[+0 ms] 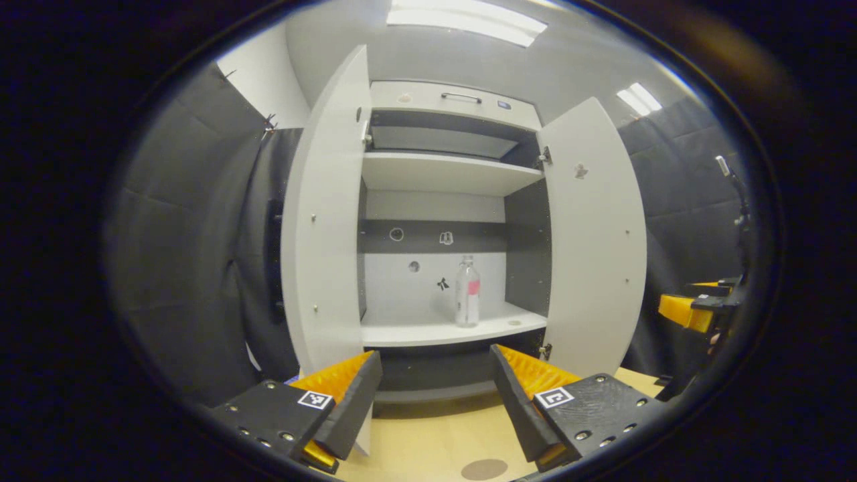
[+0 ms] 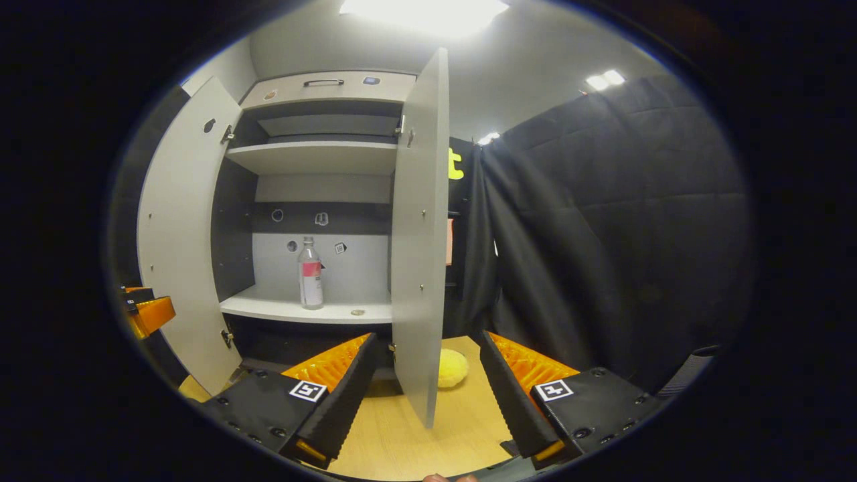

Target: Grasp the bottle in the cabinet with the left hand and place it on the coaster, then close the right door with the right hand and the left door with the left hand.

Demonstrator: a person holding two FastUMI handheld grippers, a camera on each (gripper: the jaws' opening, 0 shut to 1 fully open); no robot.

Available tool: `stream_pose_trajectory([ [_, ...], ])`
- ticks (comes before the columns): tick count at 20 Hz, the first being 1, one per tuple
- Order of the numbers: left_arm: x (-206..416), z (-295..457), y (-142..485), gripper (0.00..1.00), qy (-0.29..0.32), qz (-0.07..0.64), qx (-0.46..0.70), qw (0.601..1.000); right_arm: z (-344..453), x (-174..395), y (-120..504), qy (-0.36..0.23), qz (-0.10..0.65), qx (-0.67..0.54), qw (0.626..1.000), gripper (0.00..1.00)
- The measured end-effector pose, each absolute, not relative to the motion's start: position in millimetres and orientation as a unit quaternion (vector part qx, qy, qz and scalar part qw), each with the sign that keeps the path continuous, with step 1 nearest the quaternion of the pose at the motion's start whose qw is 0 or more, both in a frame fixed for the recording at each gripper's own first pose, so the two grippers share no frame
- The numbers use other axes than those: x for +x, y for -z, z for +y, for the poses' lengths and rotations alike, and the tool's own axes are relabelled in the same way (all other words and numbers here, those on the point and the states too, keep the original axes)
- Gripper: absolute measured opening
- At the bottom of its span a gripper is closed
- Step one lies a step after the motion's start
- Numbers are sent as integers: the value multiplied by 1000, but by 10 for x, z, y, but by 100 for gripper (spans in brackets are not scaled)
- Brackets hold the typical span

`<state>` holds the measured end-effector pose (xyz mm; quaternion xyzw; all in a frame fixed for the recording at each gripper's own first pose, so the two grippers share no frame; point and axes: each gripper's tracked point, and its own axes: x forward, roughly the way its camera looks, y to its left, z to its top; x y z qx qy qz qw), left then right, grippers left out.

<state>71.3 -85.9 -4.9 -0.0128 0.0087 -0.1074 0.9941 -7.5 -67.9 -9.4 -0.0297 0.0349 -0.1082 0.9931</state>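
A: Where's the bottle [image 1: 467,292]?
B: Upright on the lower shelf [image 1: 448,329] of the cabinet [image 1: 442,100], at twelve o'clock from the left gripper [image 1: 435,375], well apart from it.
A: Doors?
B: Left door [image 1: 325,221] and right door [image 1: 592,234] both stand open.
A: Grippers?
B: Left one's fingers are spread, holding nothing. The right gripper [image 2: 423,371] is likewise spread, the right door's edge at its twelve o'clock.
A: Coaster [image 1: 484,469]?
B: On the table [image 1: 428,442], at six o'clock.

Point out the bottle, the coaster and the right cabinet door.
bottle [image 1: 467,294]: left gripper view, on its label area mid-body.
coaster [image 1: 484,468]: left gripper view, on its flat top, on the table.
right cabinet door [image 2: 418,234]: right gripper view, on its open inner face.
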Motion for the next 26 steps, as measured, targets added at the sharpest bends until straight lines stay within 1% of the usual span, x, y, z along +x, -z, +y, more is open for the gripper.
stream_pose_trajectory([
  [1, 793, -945, 41, 94, 114, 9, -16, 993, -758, -49, 89, 116, 33, -33, 992, 94],
  [2, 892, -1018, 26, 93, 118, 9, -17, 993, -830, -15, 73, 120, 31, -36, 992, 97],
  [3, 1011, -1088, -8, 93, 119, 9, -15, 993, -900, 15, 91, 121, 34, -36, 991, 94],
  [4, 1121, -1135, -33, 93, 119, 8, -12, 993, -969, 42, 112, 123, 38, -33, 991, 97],
  [5, 1236, -1188, -58, 94, 119, 6, -10, 993, -1054, 76, 144, 127, 43, -28, 991, 97],
  [6, 1364, -1251, -60, 99, 121, 6, -8, 993, -1150, 114, 173, 133, 48, -22, 990, 94],
  [7, 1500, -1302, -63, 94, 121, 7, -5, 993, -1246, 147, 205, 139, 52, -16, 989, 97],
  [10, 1883, -1444, -89, 93, 120, 11, -6, 993, -1502, 243, 206, 157, 48, -10, 986, 97],
  [11, 2025, -1481, -102, 99, 117, 16, -7, 993, -1588, 273, 215, 163, 46, -15, 985, 97],
  [12, 2175, -1517, -94, 93, 114, 22, -7, 993, -1668, 303, 213, 168, 47, -20, 984, 97],
  [17, 2935, -1753, -116, 94, 119, 32, -7, 992, -1980, 488, 257, 189, 48, -13, 981, 97],
  [18, 3071, -1804, -88, 93, 121, 33, -8, 992, -2039, 516, 275, 193, 48, -13, 980, 94],
  [19, 3215, -1853, -66, 93, 124, 36, -8, 992, -2095, 544, 284, 196, 48, -15, 979, 97],
  [21, 3497, -1913, -31, 94, 120, 37, -7, 992, -2212, 598, 309, 204, 50, -16, 978, 97],
  [22, 3598, -1962, 3, 94, 121, 36, -7, 992, -2273, 621, 327, 207, 51, -15, 977, 94],
  [23, 3713, -2001, 25, 94, 119, 37, -5, 992, -2328, 649, 345, 211, 51, -14, 976, 94],
  [24, 3803, -2034, 53, 99, 115, 36, -2, 993, -2381, 690, 353, 214, 52, -13, 975, 94],
  [25, 3893, -2081, 76, 99, 115, 38, 0, 993, -2438, 725, 356, 217, 54, -12, 975, 97],
  [26, 3983, -2125, 109, 94, 115, 39, -1, 993, -2486, 773, 366, 219, 56, -12, 974, 94],
])
